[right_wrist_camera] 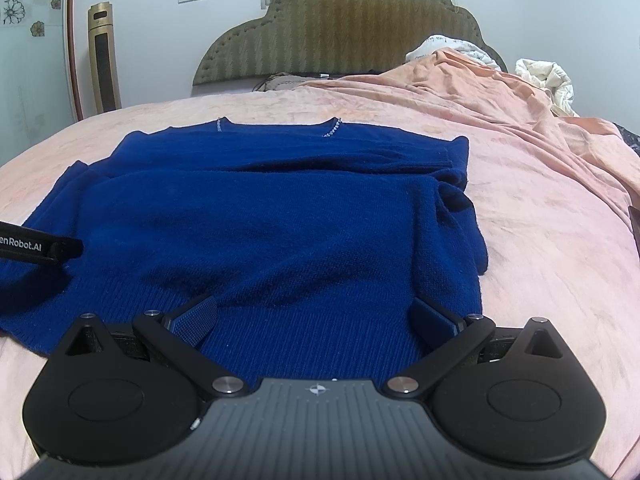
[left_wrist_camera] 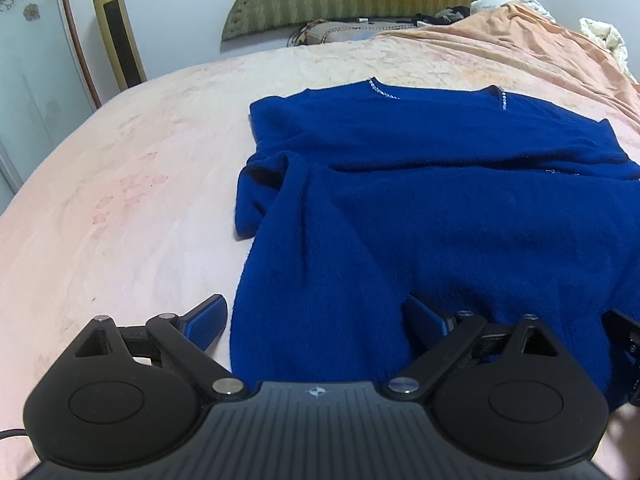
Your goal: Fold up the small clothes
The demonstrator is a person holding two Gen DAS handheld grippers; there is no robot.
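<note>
Left claw (left_wrist_camera: 318, 322) wide open over near hem of blue sweater (left_wrist_camera: 440, 200) on bed (left_wrist_camera: 120, 180).

Pink bed (right_wrist_camera: 540, 248); blue sweater (right_wrist_camera: 260, 220) flat; orange blanket (right_wrist_camera: 500, 92) bunched.

The pink bed cover (left_wrist_camera: 120, 184) lies bare and flat to the left of the blue sweater (left_wrist_camera: 440, 208), so a gripper can pass freely there up to the bed's edge. On the right of the sweater there is also an open strip of cover, but further right the orange blanket (right_wrist_camera: 500, 112) rises in folds and narrows the way. Behind the neckline the cover is free up to the pillow (right_wrist_camera: 280, 80) and the green headboard (right_wrist_camera: 340, 36). The left gripper (left_wrist_camera: 316, 322) and right gripper (right_wrist_camera: 316, 318) stand close together at the hem, both with jaws wide; the gap between them seems small.
</note>
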